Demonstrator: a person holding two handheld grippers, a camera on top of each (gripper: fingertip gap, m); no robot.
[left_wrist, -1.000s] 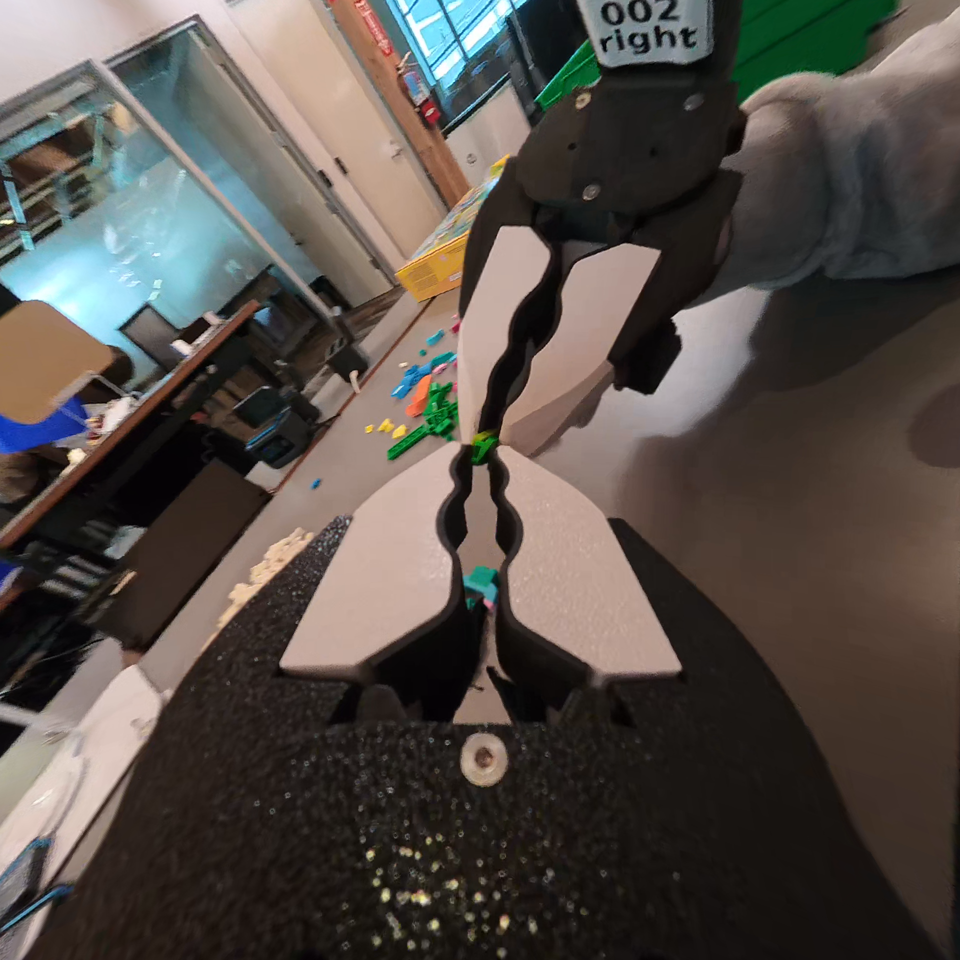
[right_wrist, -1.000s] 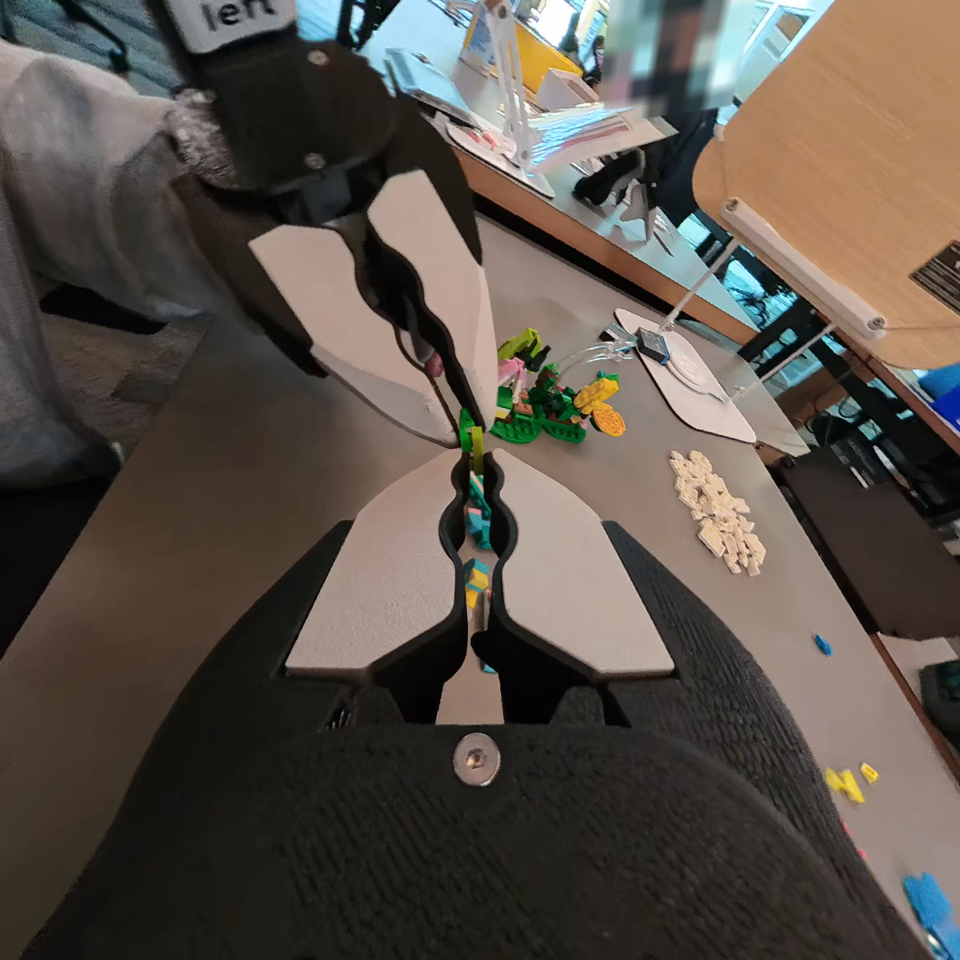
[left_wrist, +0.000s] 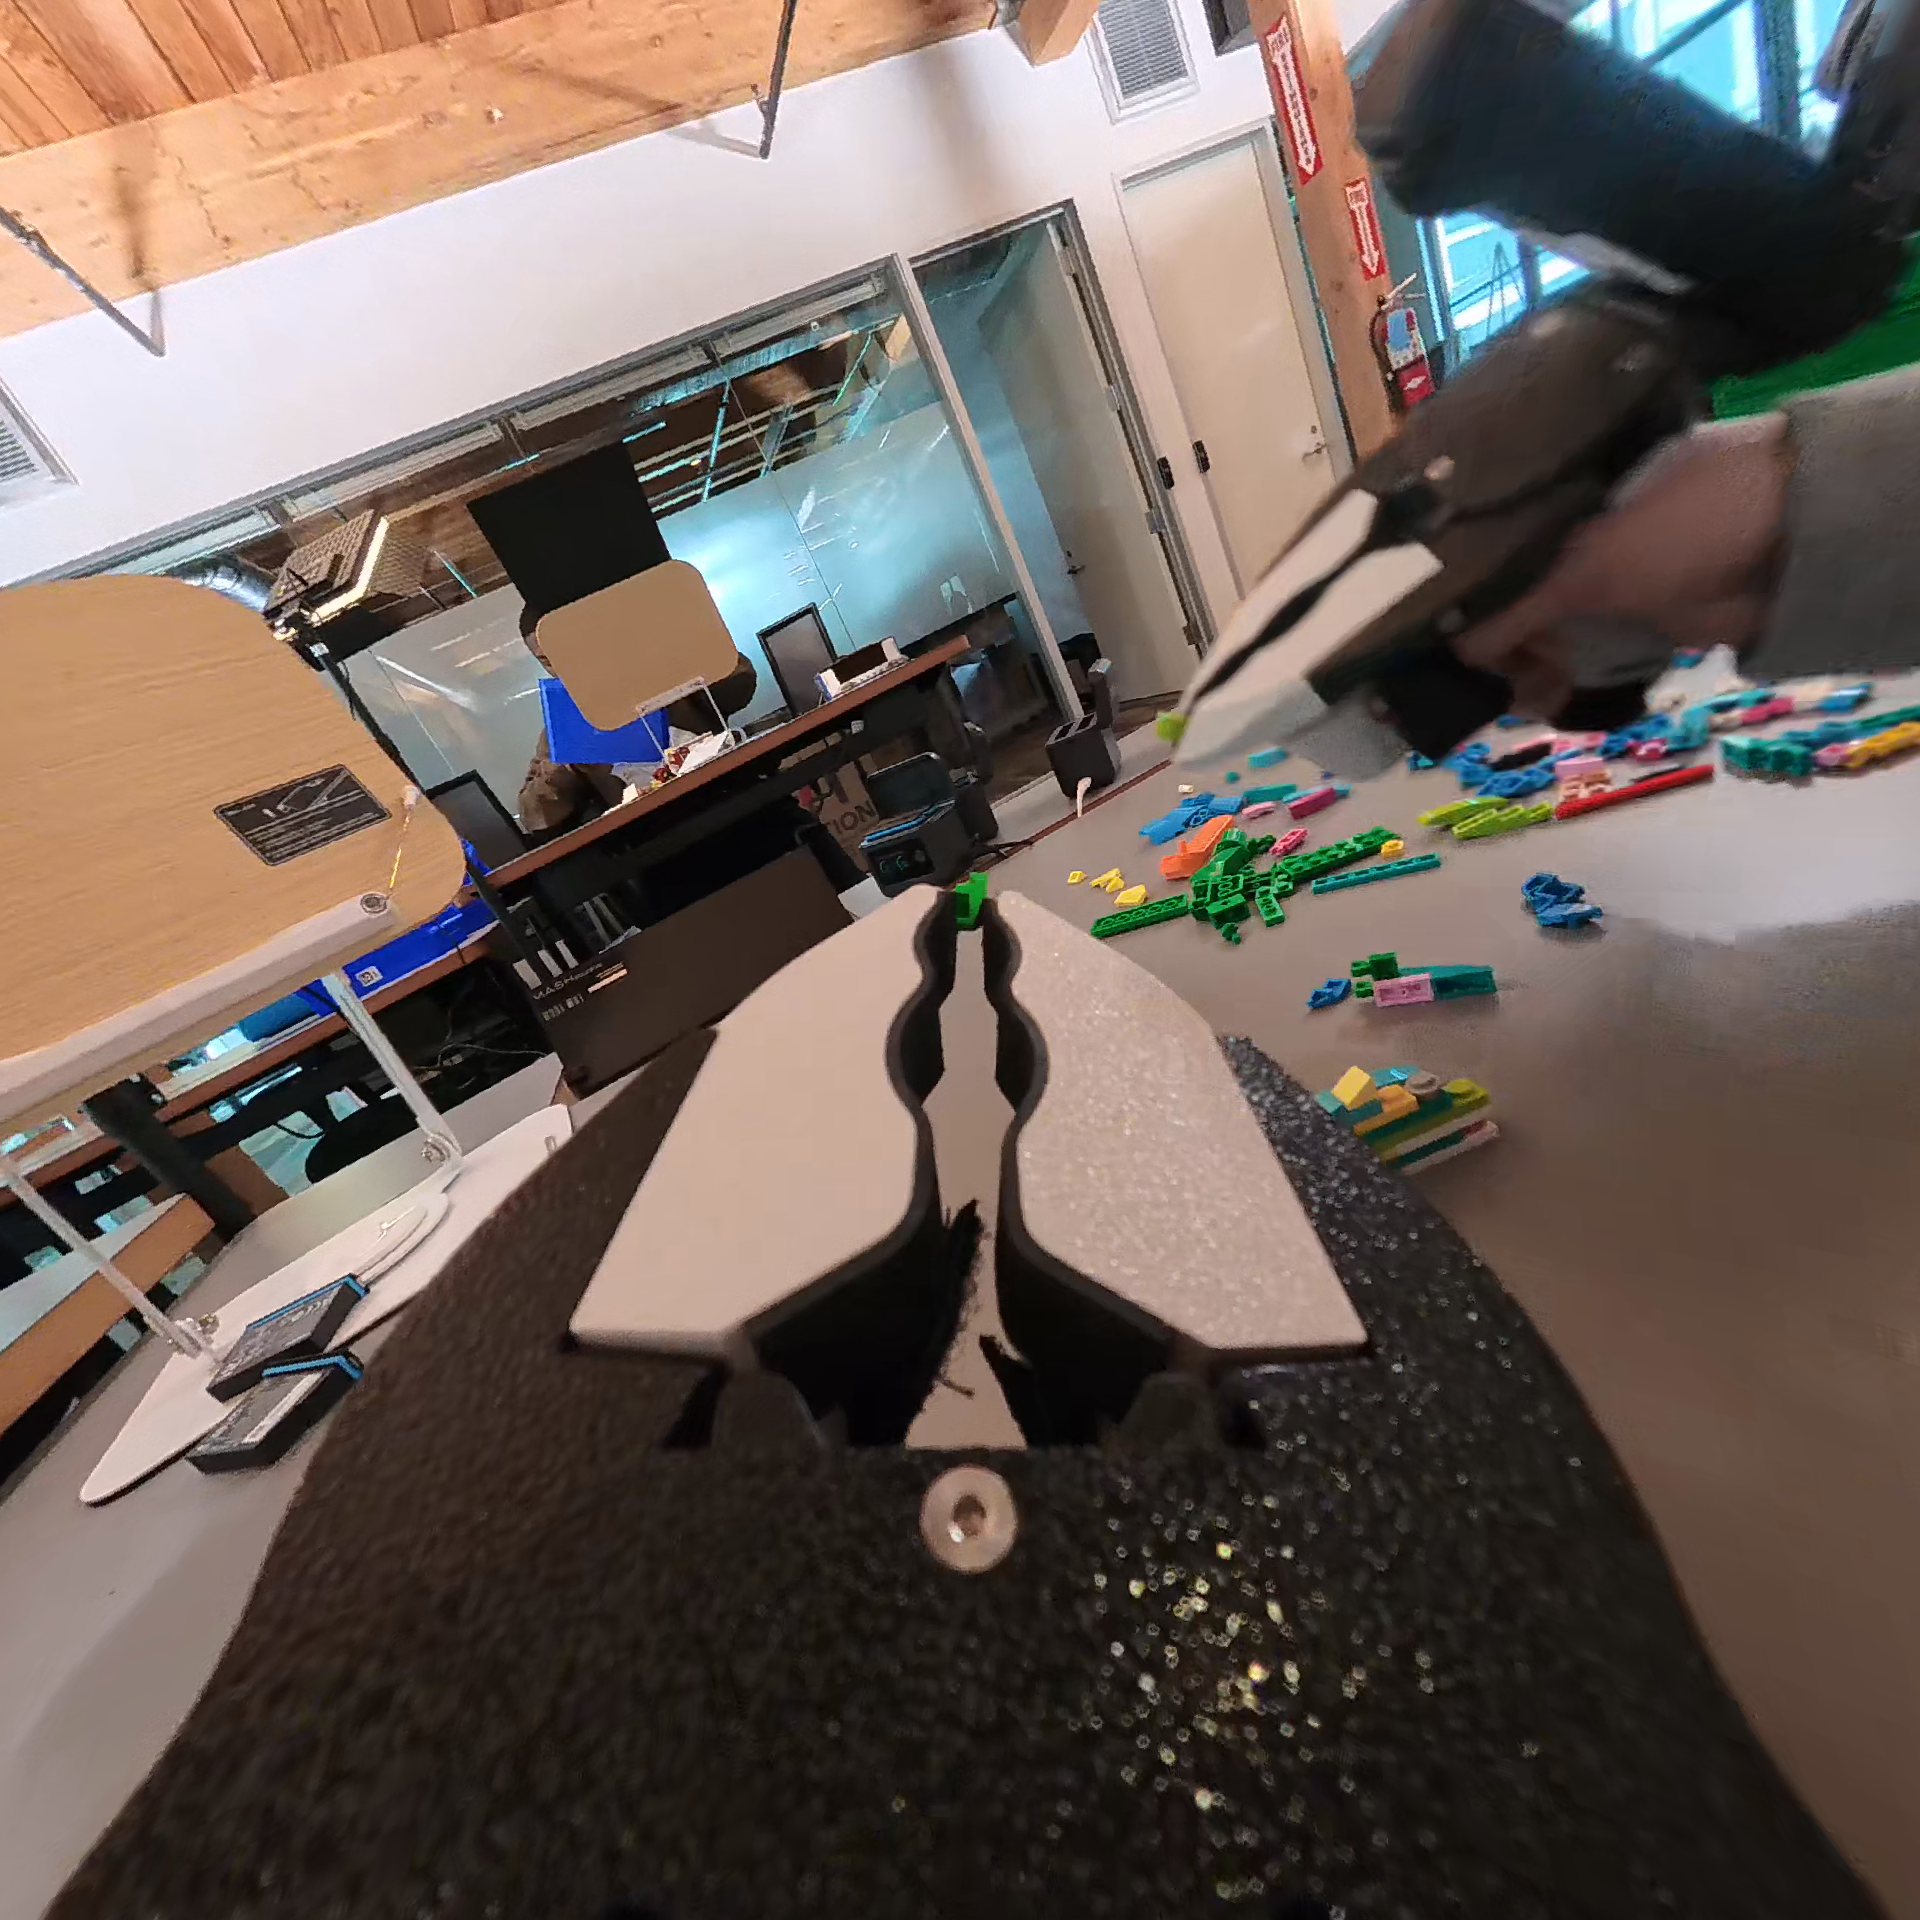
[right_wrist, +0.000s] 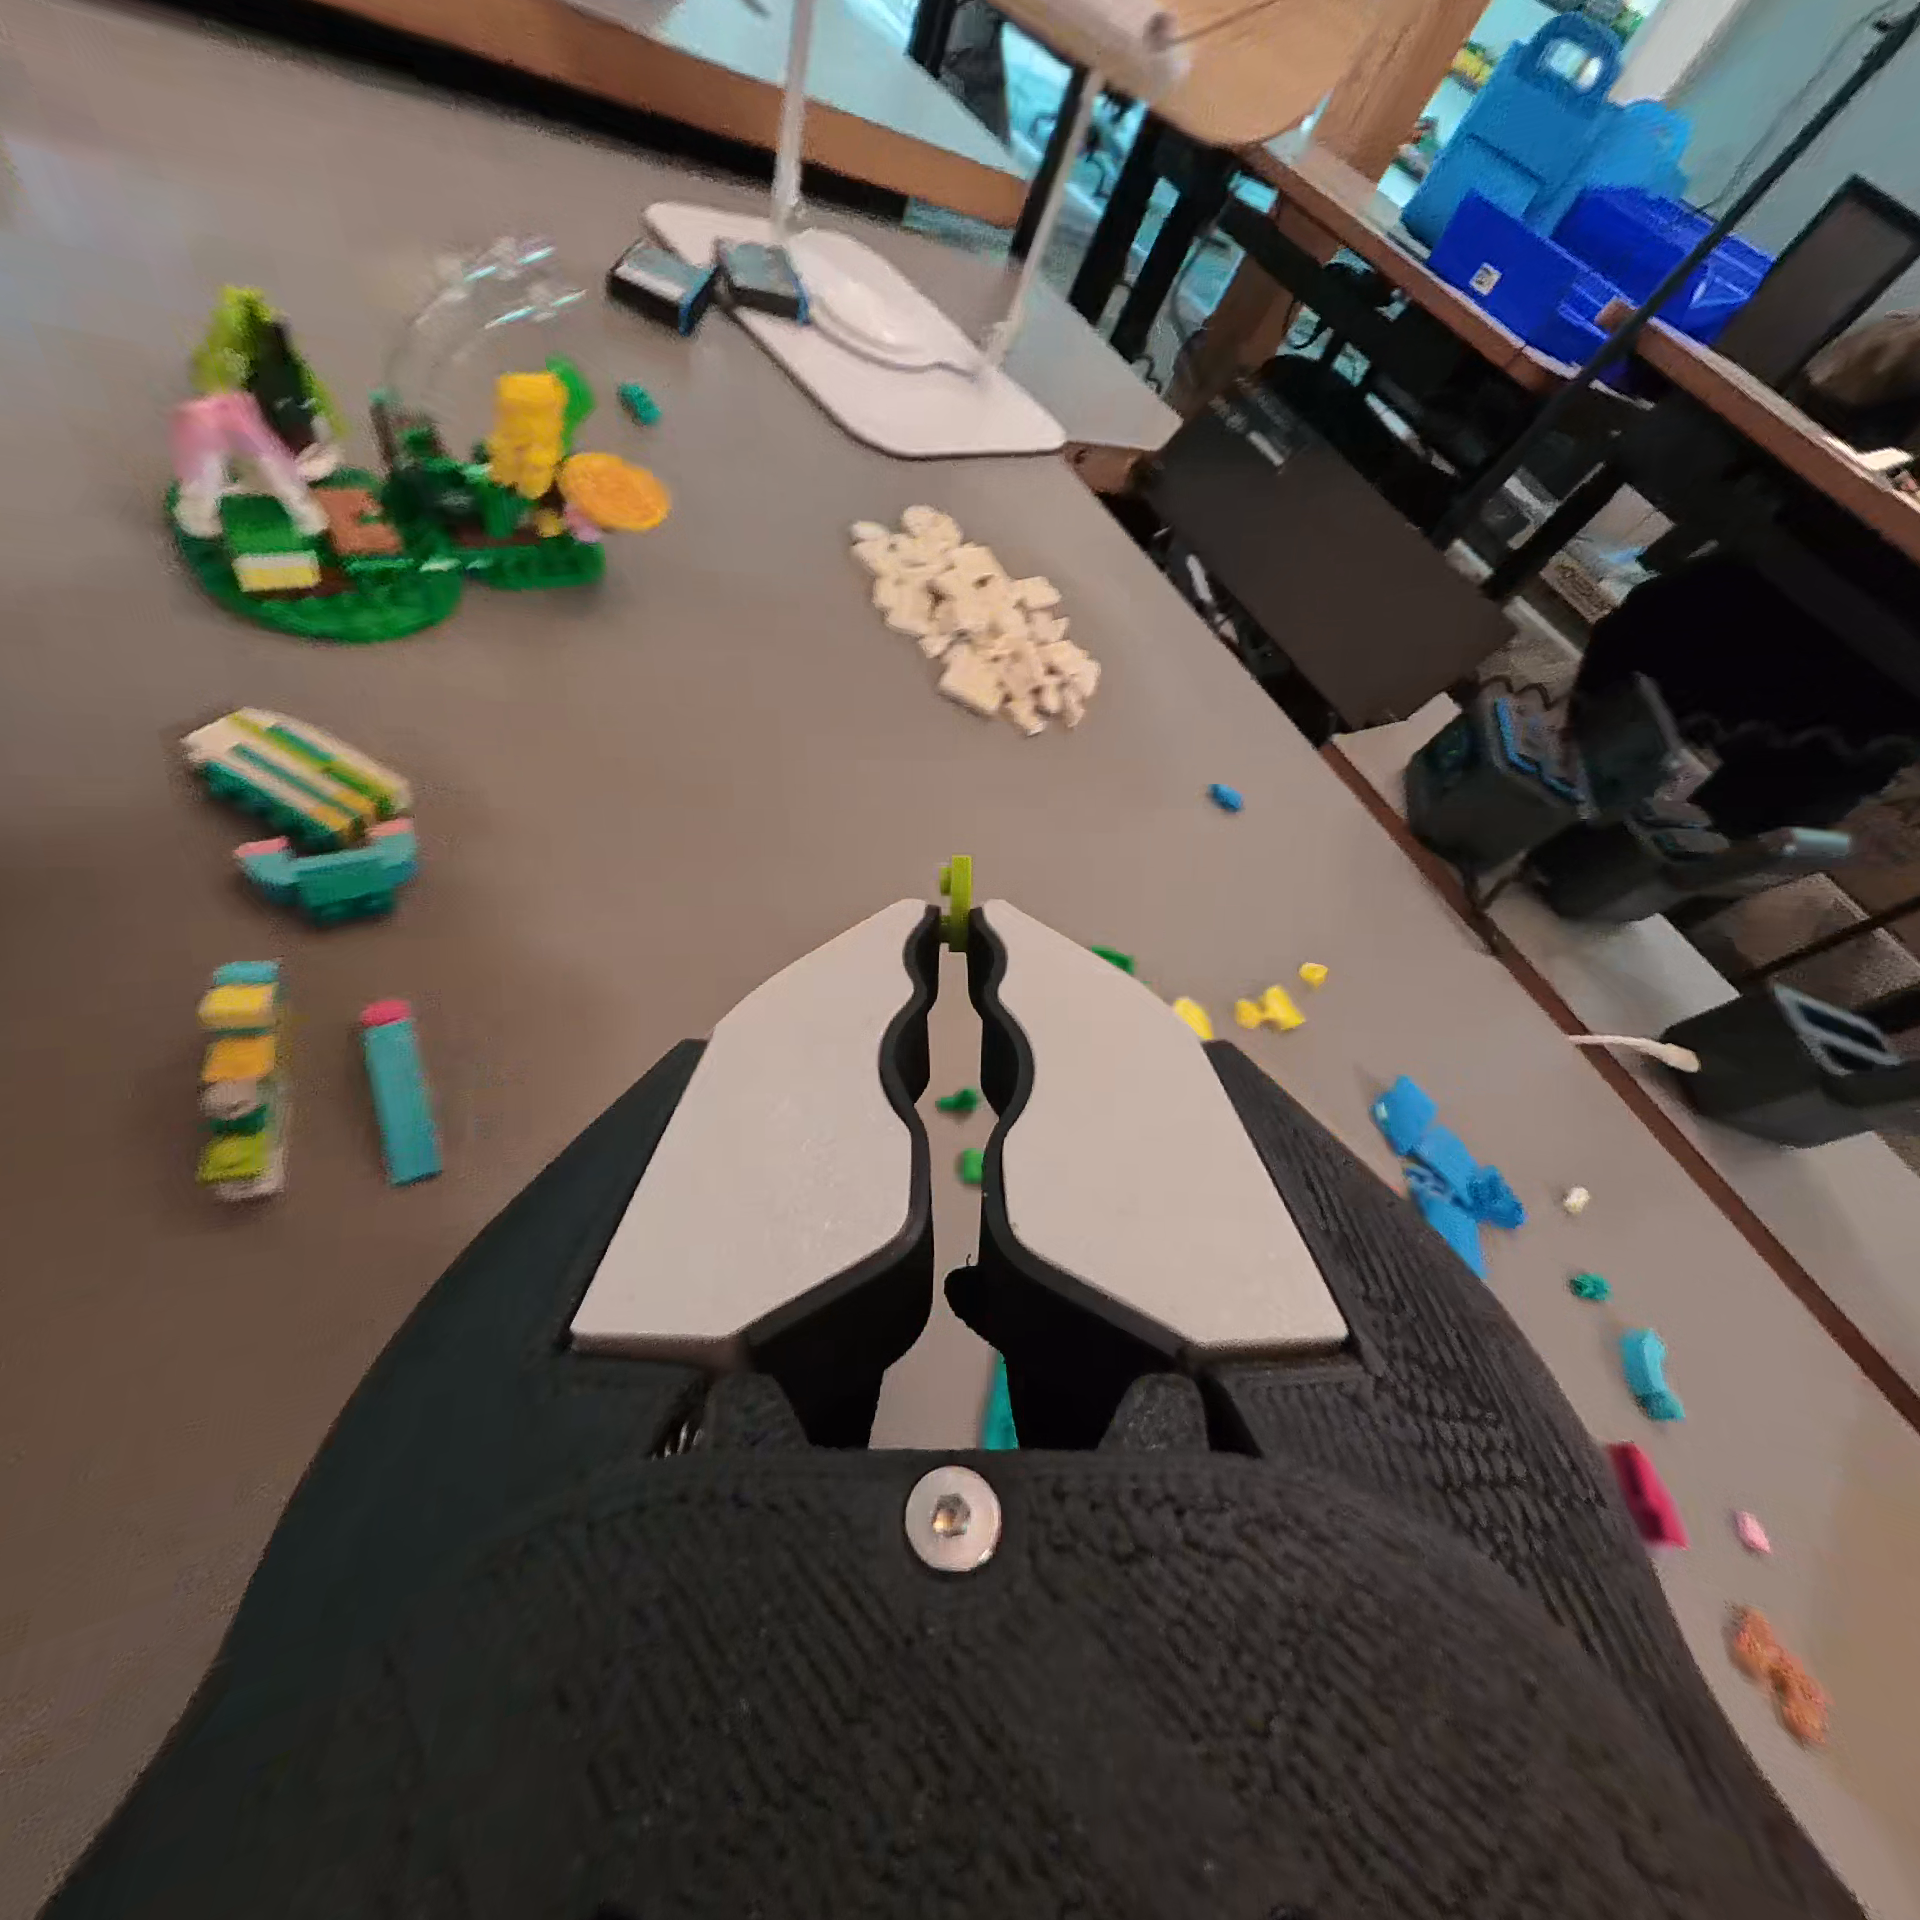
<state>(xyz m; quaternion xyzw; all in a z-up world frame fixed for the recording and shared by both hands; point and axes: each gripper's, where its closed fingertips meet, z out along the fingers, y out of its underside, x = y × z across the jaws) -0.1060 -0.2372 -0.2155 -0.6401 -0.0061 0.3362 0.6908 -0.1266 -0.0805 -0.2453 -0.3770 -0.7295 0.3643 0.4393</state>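
Note:
My left gripper (left_wrist: 968, 914) is shut on a small green brick (left_wrist: 970, 900) that sticks out at its fingertips, held up above the grey table (left_wrist: 1662, 1195). My right gripper (right_wrist: 956, 916) is shut on a thin lime-green plate piece (right_wrist: 956, 900), held on edge above the table (right_wrist: 644, 790). The right gripper also shows blurred in the left wrist view (left_wrist: 1195, 727), far right, with the lime piece (left_wrist: 1171, 724) at its tip and a person's hand on its handle. The two grippers are well apart.
Loose coloured bricks (left_wrist: 1257, 883) lie in heaps on the table. A small layered build (left_wrist: 1408, 1117) sits near my left gripper. A green garden model (right_wrist: 384, 499), a pile of cream pieces (right_wrist: 977, 618), small stacked builds (right_wrist: 301, 795) and a white stand base (right_wrist: 894, 343) show in the right wrist view. Spacing between my two grippers at the tips: around 15 centimetres. It is some 15 centimetres from my left tips to the green garden model (right_wrist: 384, 499).
The two grippers, which met tip to tip a second ago, have pulled apart. The left kept the green brick, the right kept the lime piece. Both views have swung.

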